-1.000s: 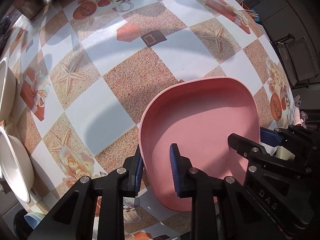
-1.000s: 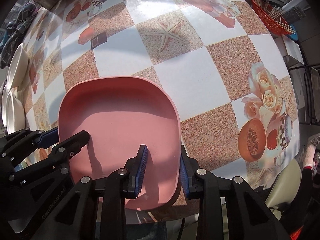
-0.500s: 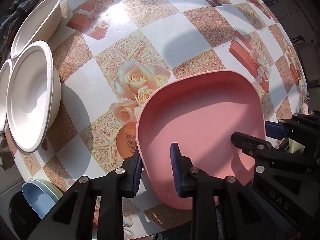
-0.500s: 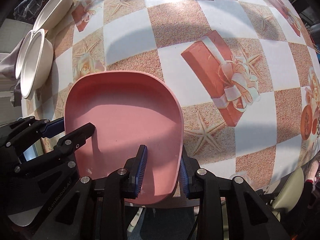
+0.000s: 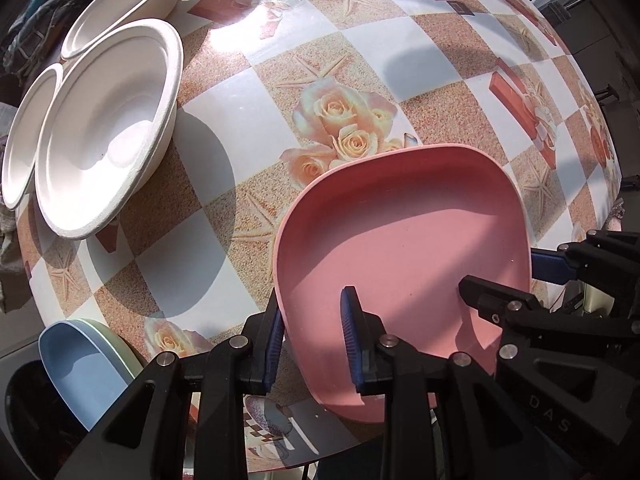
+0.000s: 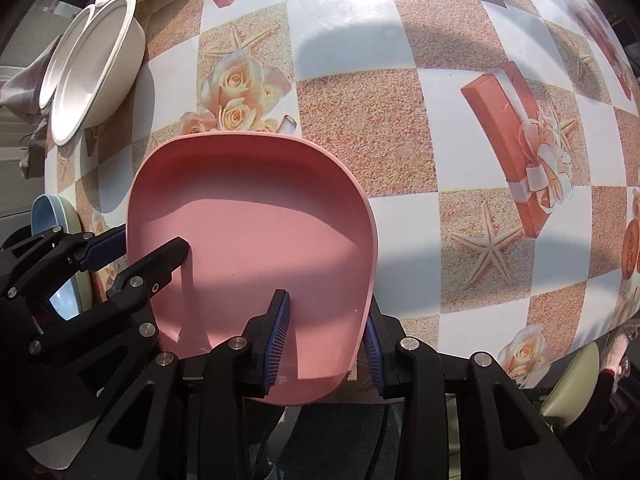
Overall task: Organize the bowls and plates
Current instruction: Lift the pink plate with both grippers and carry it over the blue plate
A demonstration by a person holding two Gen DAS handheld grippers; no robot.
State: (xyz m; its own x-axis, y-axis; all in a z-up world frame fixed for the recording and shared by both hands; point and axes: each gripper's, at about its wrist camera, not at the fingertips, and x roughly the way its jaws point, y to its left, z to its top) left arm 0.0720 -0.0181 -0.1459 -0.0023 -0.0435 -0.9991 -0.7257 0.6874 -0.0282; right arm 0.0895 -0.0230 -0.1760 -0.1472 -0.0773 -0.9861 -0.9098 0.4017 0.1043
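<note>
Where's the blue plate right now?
The blue plate sits at the lower left of the left wrist view, stacked on a green plate at the table's near edge, below the white bowl and left of the held pink plate.

Only legible text: raised letters "DAS" on the black body of the right tool [image 5: 556, 276], lower right of the left wrist view. Nothing readable in the right wrist view.

The pink plate [image 5: 404, 248], carried by both grippers, now sits farther left over the table, nearer the white bowls [image 5: 108, 128]; the blue bowl [image 5: 76, 360] shows more fully.
</note>
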